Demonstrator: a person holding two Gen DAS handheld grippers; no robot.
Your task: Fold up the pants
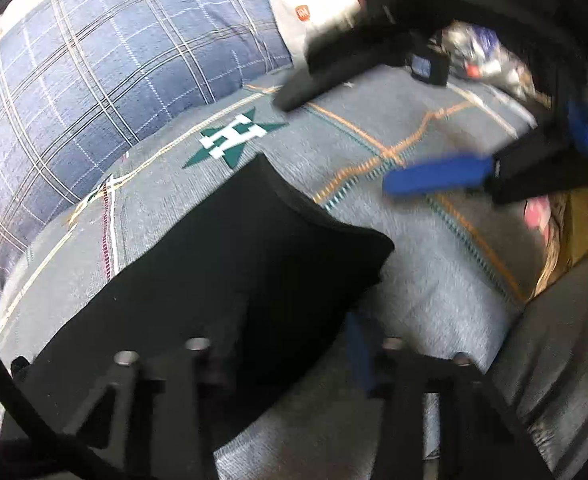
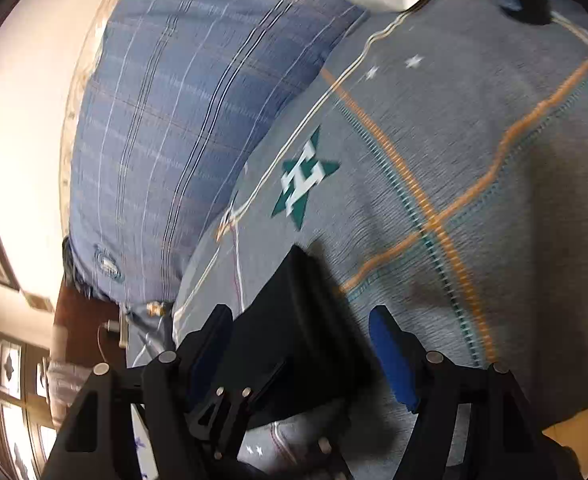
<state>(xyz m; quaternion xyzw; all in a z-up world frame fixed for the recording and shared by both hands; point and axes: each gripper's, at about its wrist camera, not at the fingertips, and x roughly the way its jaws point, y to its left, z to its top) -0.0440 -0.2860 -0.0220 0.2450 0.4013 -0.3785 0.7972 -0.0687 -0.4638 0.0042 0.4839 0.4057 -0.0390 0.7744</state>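
The black pants (image 1: 254,264) lie as a bunched, thick fold on the bed, running up from the lower left of the left wrist view to a blunt rounded corner. That fold fills the gap of the left gripper (image 1: 274,328). Its blue pad (image 1: 357,344) sits right against the cloth's right edge, while the other finger is hidden under the fabric, so I cannot tell whether the jaws are actually pinching the pants or only straddling them. The right gripper (image 1: 335,144) hovers past the corner of the pants, over bare bedding, with its jaws spread wide and nothing between its pads. One finger carries a bright blue pad (image 1: 437,178) and the other shows as a dark bar, both blurred. In the right wrist view the pants (image 2: 297,320) appear between that gripper's two fingers as a dark, matte wedge with a crisp folded edge, but the left wrist view shows them apart from it. The bedspread (image 1: 393,112) beneath is grey woven cloth with a fine horizontal grain. It is crossed by orange and teal stitched lines and printed with a teal star (image 2: 303,178) bearing a white letter H. Beside it lies a puffy blue plaid pillow (image 1: 106,80) with thin white and tan lines, and a white paper bag (image 1: 313,4) lies near its far end.
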